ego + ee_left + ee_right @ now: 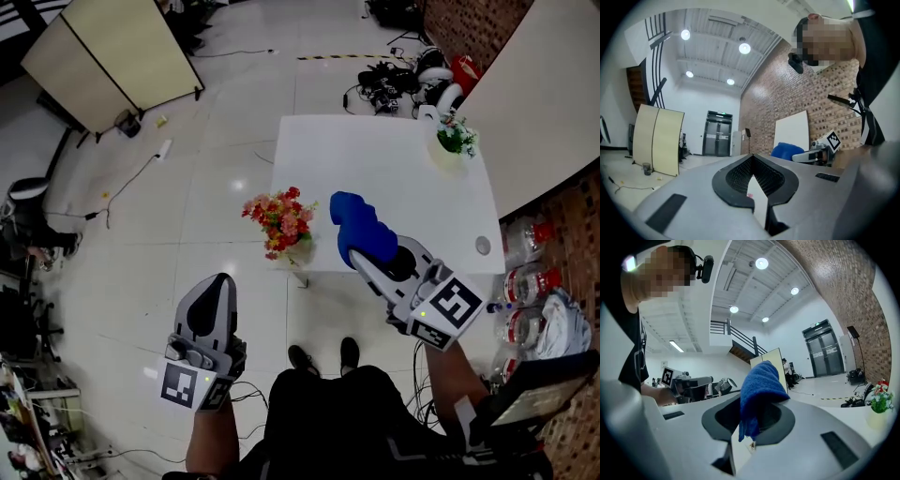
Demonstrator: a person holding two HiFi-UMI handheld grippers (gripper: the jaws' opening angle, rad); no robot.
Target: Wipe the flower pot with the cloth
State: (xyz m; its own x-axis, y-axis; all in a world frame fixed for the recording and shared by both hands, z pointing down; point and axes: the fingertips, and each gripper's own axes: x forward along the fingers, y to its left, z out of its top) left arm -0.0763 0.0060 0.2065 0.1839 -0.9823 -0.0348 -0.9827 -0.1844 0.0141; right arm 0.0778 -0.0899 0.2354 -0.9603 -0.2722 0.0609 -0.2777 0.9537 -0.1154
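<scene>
1. Right gripper point(359, 258) is pinching the blue cloth point(361, 225) in its fingers; the loose bulk risks slipping free under rubbing.
2. Flower pot point(298, 251) is sitting just left of those fingers, at the tabletop point(394, 169) corner; a shove risks toppling it.
3. Left gripper point(217, 281), fingers closed and empty, is bracing nothing.

White table point(394, 178) on pale tiled floor point(234, 112). Small green plant point(457, 137) at its far right corner; small round grey object point(483, 246) near right edge. Beige folding screen point(112, 56) far left. Tangle of cables and gear point(398, 80) beyond table. Bottled water packs point(527, 281) on floor at right. Black double door point(717, 133) at far wall.
</scene>
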